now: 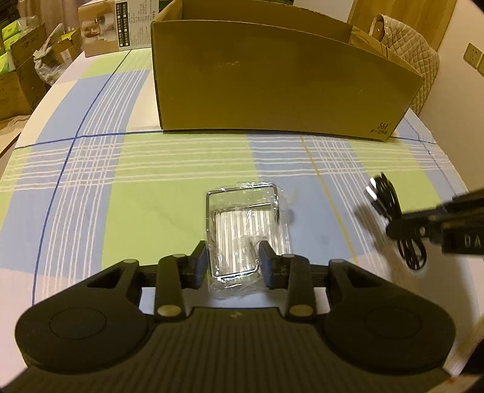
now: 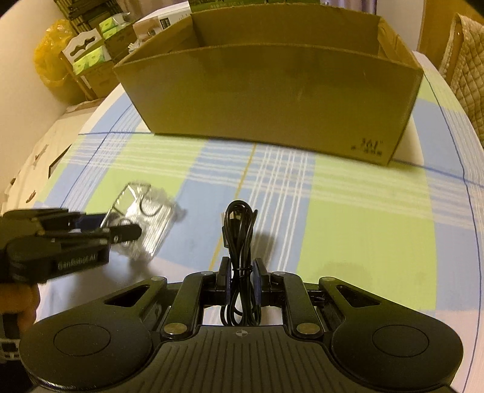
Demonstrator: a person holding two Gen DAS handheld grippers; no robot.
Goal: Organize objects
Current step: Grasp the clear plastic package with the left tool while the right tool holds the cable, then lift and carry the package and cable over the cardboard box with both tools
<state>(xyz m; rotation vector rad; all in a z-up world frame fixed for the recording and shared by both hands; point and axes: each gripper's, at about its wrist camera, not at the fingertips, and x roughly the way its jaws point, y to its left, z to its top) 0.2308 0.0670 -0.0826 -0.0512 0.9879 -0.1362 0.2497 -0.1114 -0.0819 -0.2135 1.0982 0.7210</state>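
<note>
My left gripper [image 1: 234,252] is shut on a clear plastic packet [image 1: 246,223] with a wire-framed item inside, its pads pressing both sides. In the right wrist view that packet [image 2: 142,217] shows at the left, held by the left gripper [image 2: 125,232]. A bundled black cable [image 2: 239,235], tied at its middle, stands between the pads of my right gripper [image 2: 240,273], which is shut on it. The same cable [image 1: 393,211] hangs blurred at the right edge of the left wrist view under the right gripper [image 1: 402,226]. An open cardboard box [image 1: 272,81] stands beyond both on the checked tablecloth.
The box [image 2: 272,99] has an inner divider and spans most of the table's far side. Cardboard cartons [image 1: 103,27] and a bag crowd the back left off the table. A quilted chair back [image 1: 414,45] rises behind the box at right. The tablecloth [image 2: 363,211] lies bare between grippers and box.
</note>
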